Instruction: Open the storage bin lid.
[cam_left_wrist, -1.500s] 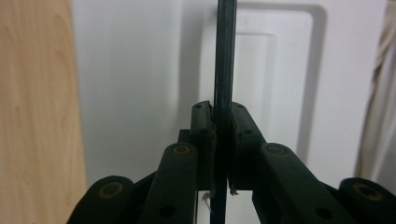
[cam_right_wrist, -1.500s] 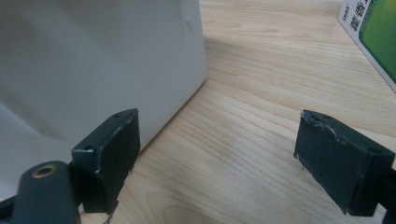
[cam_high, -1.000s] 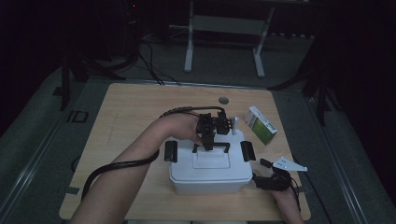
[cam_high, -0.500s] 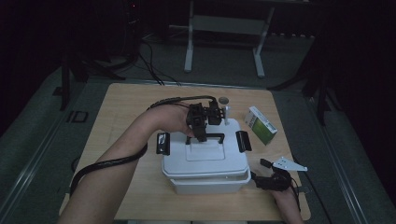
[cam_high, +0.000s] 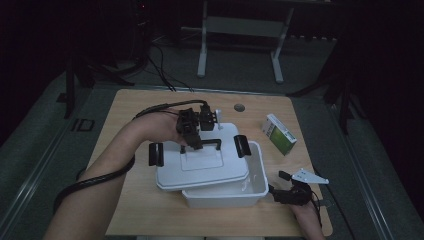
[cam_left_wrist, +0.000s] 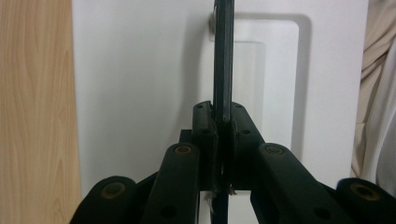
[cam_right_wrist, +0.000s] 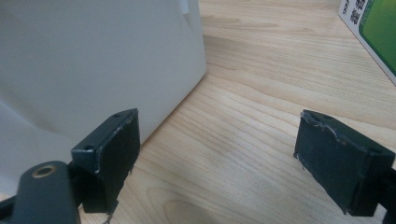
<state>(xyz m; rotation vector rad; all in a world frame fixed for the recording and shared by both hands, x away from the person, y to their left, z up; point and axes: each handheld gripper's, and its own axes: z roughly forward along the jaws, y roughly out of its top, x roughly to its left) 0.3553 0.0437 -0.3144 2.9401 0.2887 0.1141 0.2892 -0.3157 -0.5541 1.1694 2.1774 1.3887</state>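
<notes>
White plastic makes up both the lid (cam_high: 200, 165) and the box (cam_high: 235, 192) beneath it — the lid sits lifted and shifted toward the box's left and far side, leaving the box's right near part uncovered. The left gripper (cam_high: 192, 141) hangs over the lid's middle, its jaws clamped tight on the lid's thin dark handle (cam_left_wrist: 222, 60), which runs straight up between them in the left gripper view. The right gripper (cam_high: 290, 194) rests on the wooden table (cam_high: 125, 200) just beside the box's right near corner — jaws spread wide, holding nothing. A green-and-white carton (cam_high: 280, 133) lies beyond the box's right side.
</notes>
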